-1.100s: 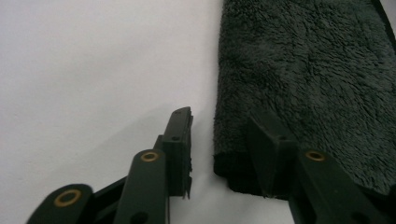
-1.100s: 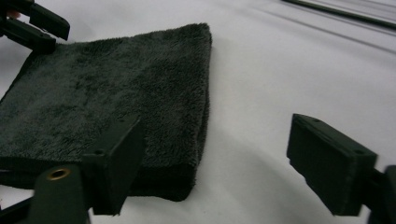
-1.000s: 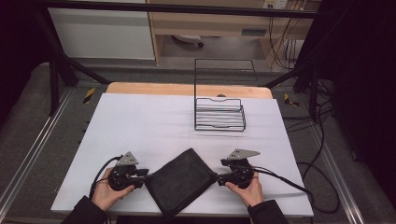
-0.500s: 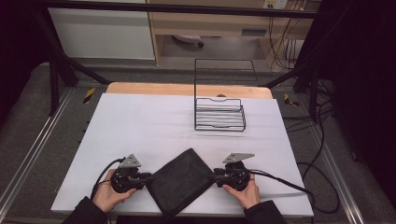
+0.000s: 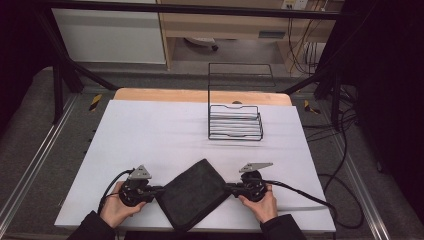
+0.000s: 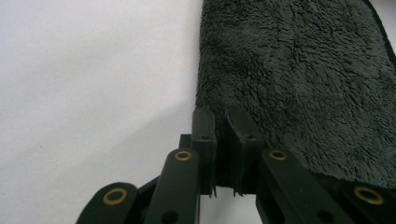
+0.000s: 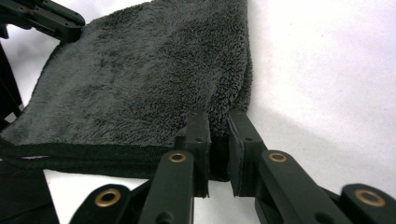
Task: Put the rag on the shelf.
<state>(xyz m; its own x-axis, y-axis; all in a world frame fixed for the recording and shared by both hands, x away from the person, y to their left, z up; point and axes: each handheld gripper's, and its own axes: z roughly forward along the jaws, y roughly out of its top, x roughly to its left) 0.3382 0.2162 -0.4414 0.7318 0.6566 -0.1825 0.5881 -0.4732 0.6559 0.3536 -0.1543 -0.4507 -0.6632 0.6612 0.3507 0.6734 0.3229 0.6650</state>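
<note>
Dark grey fleece towel [image 5: 192, 199], folded, flat on the white table cover [image 5: 160, 135] at the near edge, turned like a diamond, one corner to each side. Left corner clamped by the left gripper [image 5: 156, 190]: jaws just closed, pads pressing on the towel edge from both sides, seen close in the left gripper view, where the towel [image 6: 299, 79] spreads to the upper right and the left gripper [image 6: 223, 122] bites its near corner. Right corner clamped the same way by the right gripper [image 5: 231, 188], jaws also just closed; in the right gripper view, thick folded edge of the towel [image 7: 140, 84] pinched inside the right gripper [image 7: 218, 123], several layers visible at the fold, and the left gripper [image 7: 51, 18] far off at the upper left on the opposite corner. Left hand [image 5: 116, 207] and right hand [image 5: 261, 204] around the gripper bodies, dark sleeves entering from the bottom, a black cable trailing from each gripper, a grey three-cornered plate on top of each. Farther on, bare white cover across the middle of the table. Beyond that, right of centre, black wire rack [image 5: 235, 120] with a tall upright back frame, standing well apart from the towel. Behind it, the wooden table edge [image 5: 200, 96], then grey floor and loose cables [image 5: 345, 150] at the right side.
</note>
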